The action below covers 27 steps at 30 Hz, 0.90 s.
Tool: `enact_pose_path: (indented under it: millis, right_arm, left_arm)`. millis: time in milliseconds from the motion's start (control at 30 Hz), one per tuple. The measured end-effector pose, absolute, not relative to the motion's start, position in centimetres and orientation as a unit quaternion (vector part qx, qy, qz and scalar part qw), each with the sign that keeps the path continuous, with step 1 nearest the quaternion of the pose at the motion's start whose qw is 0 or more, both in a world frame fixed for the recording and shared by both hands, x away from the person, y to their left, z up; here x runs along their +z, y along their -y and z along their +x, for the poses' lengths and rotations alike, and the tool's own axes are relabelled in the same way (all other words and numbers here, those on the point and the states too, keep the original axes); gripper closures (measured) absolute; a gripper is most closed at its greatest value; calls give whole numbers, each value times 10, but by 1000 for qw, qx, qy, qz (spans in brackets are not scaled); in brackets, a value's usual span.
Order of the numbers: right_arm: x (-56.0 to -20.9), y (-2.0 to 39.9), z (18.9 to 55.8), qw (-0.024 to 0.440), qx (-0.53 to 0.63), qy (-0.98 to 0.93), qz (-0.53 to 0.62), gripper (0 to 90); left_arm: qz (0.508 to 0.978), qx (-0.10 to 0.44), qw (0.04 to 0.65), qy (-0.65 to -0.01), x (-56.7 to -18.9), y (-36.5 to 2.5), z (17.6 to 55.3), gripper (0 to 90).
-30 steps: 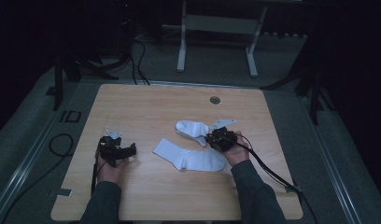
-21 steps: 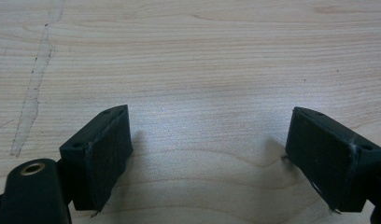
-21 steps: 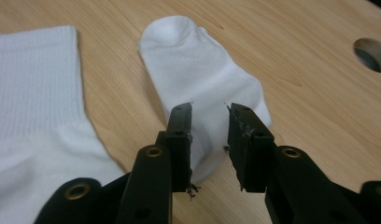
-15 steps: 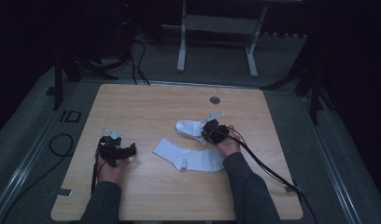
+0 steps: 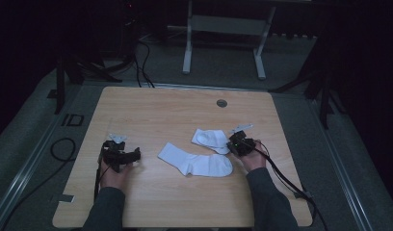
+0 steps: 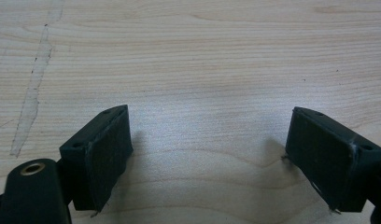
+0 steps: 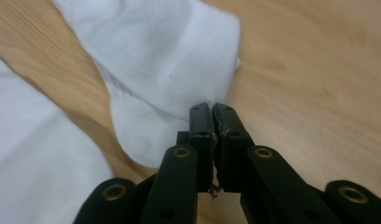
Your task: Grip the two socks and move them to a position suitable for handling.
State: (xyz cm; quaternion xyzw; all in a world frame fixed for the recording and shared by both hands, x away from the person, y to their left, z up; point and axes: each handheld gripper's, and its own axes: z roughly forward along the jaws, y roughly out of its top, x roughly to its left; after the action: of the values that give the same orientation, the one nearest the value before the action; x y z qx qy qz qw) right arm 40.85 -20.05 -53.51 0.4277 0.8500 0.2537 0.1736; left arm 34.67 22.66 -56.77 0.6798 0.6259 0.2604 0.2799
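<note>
**Right jaws pinched on the edge of the small white sock**

Small white cotton sock (image 5: 209, 140), folded into a short rounded lump, lies on the right half of the table, far of the second sock and touching it at its near edge. In the right gripper view the same sock (image 7: 165, 70) spreads above the jaws, and a thin fold of its near hem is caught between the two black pads.

Right gripper (image 5: 229, 143) sits just right of this sock, held in the person's right hand (image 5: 252, 156). Its jaws are pressed together on the hem of the sock, only a sliver of cloth showing between them. The jaws have just opened a trace after closing, with the cloth between them throughout. Cable trails off toward the near right edge of the table.

Long white cotton sock (image 5: 197, 161) lies flat, nearer the person, running left to right at mid-table, its toe end close to the right hand.

Left gripper (image 5: 132, 155) rests well apart from both socks, on the left half of the table, held in the left hand (image 5: 113, 171). Its jaws stand wide apart with bare wood between them.

Light wooden table (image 5: 161, 110) has a round grey cable port (image 5: 222, 103) near its far edge.
</note>
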Motion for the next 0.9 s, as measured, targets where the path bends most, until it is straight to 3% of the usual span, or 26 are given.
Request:
enact_pose_path:
  millis: [100,300,700,800,900]
  right_arm:
    - [-523,201,405,189,268,-845,422,759]
    - [-499,174,410,200,293,-855,379,712]
    - [-523,130,448,168,259,-883,352,608]
    - [-526,130,449,168,255,-888,344,858]
    - [-517,138,445,171,267,-881,352,872]
  left_arm:
    - [680,260,280,-626,-568,-227,347,145]
    - [680,260,281,-626,-568,-227,347,145]
    - [680,260,280,-626,-568,-227,347,145]
    - [680,260,280,-626,-568,-227,347,145]
    - [680,260,280,-626,-568,-227,347,145]
